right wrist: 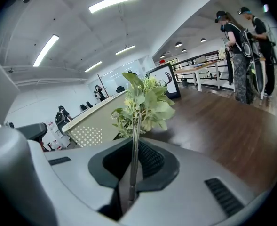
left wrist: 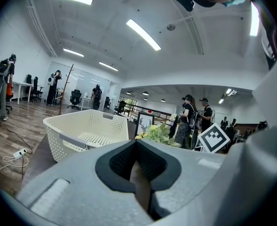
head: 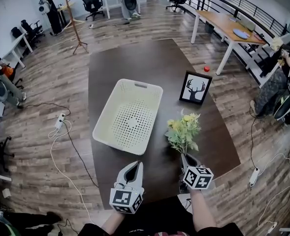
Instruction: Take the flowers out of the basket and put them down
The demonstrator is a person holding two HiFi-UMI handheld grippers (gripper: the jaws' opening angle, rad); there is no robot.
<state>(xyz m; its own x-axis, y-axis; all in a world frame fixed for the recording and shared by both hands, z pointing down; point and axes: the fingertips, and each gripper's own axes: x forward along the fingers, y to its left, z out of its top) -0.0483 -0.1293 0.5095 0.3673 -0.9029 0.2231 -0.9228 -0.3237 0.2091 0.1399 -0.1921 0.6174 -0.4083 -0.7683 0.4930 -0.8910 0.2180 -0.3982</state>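
The bunch of green-and-yellow artificial flowers [head: 183, 131] is clamped by its stem in the right gripper [head: 190, 160], above the dark brown table [head: 135, 63], just right of the cream perforated plastic basket [head: 105, 116]. The left gripper [head: 133, 167] is closed on nothing.

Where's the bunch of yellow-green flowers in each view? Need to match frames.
Head view: leafy bunch of yellow-green flowers lower right of centre, right of the cream perforated plastic basket, just above the right gripper.
Left gripper view: near centre, just above the jaws, right of the basket.
Right gripper view: centre, stem clamped between the jaws.
Shared landmark: black-framed deer-silhouette picture, beyond the flowers in all three.
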